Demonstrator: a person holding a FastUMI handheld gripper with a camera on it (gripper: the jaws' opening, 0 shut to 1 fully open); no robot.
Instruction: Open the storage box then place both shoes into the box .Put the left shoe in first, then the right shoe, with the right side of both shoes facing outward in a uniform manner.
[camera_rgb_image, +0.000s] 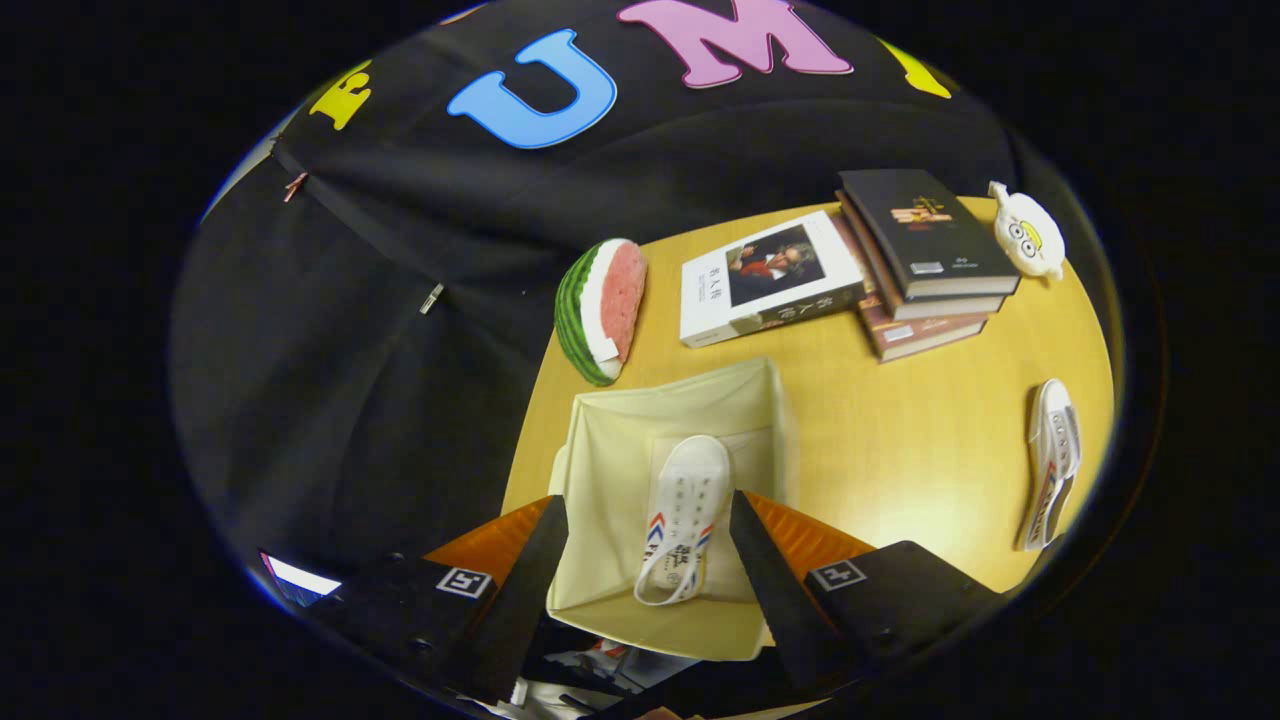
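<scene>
wooden table (900, 440), box (610, 440) holding shoe (685, 510), fingers (648, 520) apart

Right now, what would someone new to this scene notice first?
A white shoe lying in the open cream storage box, seen between the open jaws of the gripper. Beyond the box stands a watermelon slice, with books further along, and a second shoe lies apart on the yellow table.
</scene>
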